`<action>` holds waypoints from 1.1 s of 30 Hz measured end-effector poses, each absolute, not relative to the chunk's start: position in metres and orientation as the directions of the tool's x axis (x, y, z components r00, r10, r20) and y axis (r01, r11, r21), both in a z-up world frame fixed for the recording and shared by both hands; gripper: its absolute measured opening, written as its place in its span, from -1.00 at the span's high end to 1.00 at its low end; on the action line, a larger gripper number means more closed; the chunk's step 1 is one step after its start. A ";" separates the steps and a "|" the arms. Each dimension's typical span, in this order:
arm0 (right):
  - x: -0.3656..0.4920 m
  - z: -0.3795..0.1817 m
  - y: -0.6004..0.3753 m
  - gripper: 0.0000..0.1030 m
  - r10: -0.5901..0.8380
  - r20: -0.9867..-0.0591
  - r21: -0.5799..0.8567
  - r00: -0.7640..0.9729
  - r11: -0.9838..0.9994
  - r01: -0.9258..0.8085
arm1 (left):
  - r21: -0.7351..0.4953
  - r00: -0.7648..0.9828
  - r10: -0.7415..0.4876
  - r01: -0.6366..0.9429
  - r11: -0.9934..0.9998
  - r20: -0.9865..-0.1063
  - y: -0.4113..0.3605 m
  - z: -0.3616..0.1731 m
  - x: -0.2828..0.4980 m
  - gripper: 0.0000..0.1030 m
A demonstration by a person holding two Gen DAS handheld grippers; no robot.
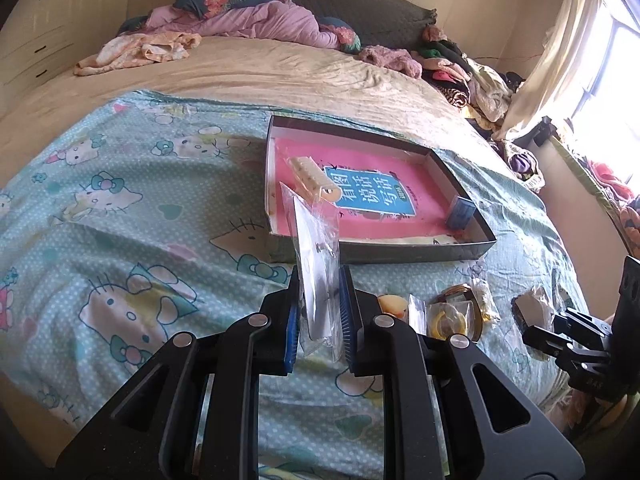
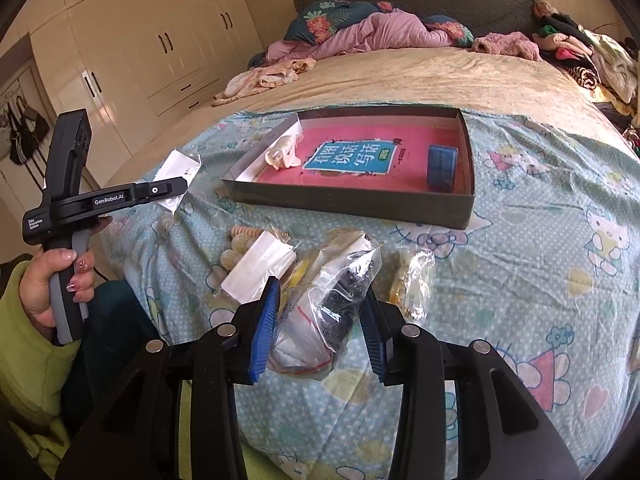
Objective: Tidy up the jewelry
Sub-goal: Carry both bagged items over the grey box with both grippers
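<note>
A: Room check. Bed fills frame, tan cover, dark headboard at 12 o'clock.
B: Copy. Cream wardrobe at 10 o'clock, dark handles. Bags hanging on wall at 9.
A: Window at 2 o'clock, pale curtain, strong daylight. Clothes pile beside it.
B: Pink quilt crumpled by headboard.

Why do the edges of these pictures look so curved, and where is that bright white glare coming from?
Both wrist views come through fisheye lenses, so the bed bulges and the corners go dark. In the left wrist view the window is blown out white, washing out the curtain. In the right wrist view the light is even, with slight shine on the plastic bag.
</note>
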State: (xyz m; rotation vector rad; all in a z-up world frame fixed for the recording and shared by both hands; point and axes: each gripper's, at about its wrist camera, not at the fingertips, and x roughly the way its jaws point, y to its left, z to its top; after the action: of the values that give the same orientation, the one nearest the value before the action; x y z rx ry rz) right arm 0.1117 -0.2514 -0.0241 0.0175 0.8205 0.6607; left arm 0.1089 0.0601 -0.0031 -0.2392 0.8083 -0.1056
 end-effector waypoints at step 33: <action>0.202 0.014 -0.239 0.27 0.533 -0.584 0.185 0.612 0.822 -0.538 | -0.240 0.653 -0.258 0.120 0.963 -0.712 0.006 -0.003 0.191 0.80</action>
State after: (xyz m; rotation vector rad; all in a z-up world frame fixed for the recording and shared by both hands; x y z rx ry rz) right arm 0.2017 -0.2386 0.0143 -0.0089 0.6704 0.6178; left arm 0.1914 0.0063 -0.0030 -0.1776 0.8325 -0.2159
